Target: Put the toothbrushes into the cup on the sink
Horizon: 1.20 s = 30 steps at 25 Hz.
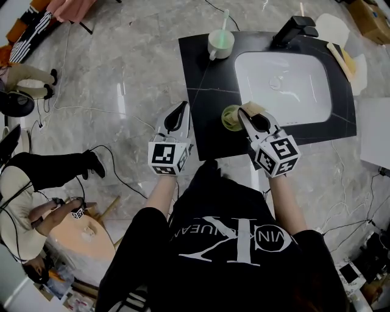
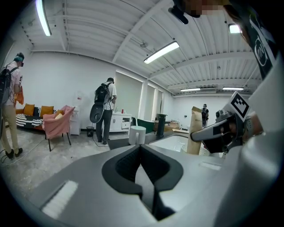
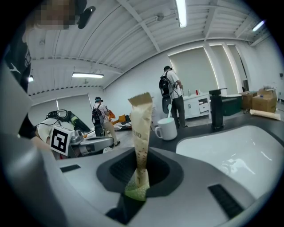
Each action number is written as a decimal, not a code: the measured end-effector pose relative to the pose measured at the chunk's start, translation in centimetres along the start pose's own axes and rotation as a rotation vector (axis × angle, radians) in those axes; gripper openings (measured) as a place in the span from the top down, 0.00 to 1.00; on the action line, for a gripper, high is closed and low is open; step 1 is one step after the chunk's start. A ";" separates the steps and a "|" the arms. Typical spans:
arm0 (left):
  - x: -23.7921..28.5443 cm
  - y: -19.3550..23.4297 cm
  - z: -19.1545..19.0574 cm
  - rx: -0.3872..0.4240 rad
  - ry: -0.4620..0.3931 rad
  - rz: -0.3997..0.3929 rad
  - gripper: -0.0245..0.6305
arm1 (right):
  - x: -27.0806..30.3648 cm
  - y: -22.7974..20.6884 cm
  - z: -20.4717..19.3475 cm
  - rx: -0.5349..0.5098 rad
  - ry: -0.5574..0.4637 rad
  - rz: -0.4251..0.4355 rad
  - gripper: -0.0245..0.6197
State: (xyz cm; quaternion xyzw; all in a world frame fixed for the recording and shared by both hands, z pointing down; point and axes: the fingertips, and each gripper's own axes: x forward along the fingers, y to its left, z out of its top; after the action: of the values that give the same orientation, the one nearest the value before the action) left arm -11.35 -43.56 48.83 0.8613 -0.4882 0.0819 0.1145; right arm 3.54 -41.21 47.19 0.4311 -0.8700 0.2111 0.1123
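Black T-shirt (image 1: 231, 244) fills the near edge; beyond it the right tongs (image 1: 245, 116) are pinched nearly closed on what looks like a wrapped toothbrush (image 3: 141, 133), held upright, a tan paper sleeve with a green foot; left tongs (image 1: 180, 113) closed, nothing in them, off the surface (image 1: 201, 103); the cup (image 1: 220, 44), white and handled, already has a standing toothbrush (image 1: 225, 18); it lies ahead and slightly left of the right tongs, which look nearer; carry forward, lower end-first
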 end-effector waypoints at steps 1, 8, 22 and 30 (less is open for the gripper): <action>0.1 0.0 -0.1 0.000 0.001 -0.003 0.95 | 0.1 0.0 -0.1 0.000 0.003 0.002 0.88; 0.6 -0.1 -0.4 0.003 0.011 -0.015 0.95 | 0.5 -0.4 -0.1 -0.007 0.008 0.003 0.88; 0.4 -0.5 -0.8 -0.008 0.017 -0.028 0.95 | 0.3 -0.3 -0.4 -0.072 0.001 0.026 0.81; -0.1 -0.5 -1.2 -0.016 0.030 -0.019 0.95 | 0.0 -1.0 -0.8 0.003 -0.019 0.029 0.73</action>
State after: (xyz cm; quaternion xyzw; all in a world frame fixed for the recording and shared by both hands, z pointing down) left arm -10.99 -42.85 49.89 0.8636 -0.4790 0.0897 0.1295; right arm 4.33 -41.40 48.19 0.4205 -0.8770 0.2100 0.0999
